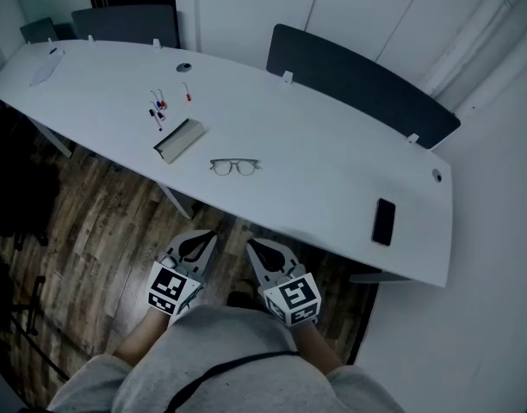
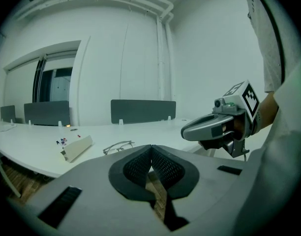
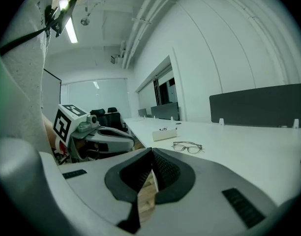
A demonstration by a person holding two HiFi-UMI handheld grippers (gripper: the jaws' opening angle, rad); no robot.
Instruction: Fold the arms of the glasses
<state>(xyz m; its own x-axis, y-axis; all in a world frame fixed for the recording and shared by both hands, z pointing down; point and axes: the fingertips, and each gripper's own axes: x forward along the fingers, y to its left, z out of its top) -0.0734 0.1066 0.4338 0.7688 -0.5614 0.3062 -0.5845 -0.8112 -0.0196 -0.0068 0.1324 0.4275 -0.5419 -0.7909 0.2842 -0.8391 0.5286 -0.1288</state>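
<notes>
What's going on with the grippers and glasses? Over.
Left gripper and right gripper shut, empty. Glasses on table, arms look open. Nothing in the way.

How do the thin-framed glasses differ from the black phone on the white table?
Look: the thin wire-framed glasses are a see-through outline; the flat black rectangular phone is a solid dark slab. Place: the glasses sit around the middle of the white table; the phone lies toward its right end. Both rest on it.
</notes>
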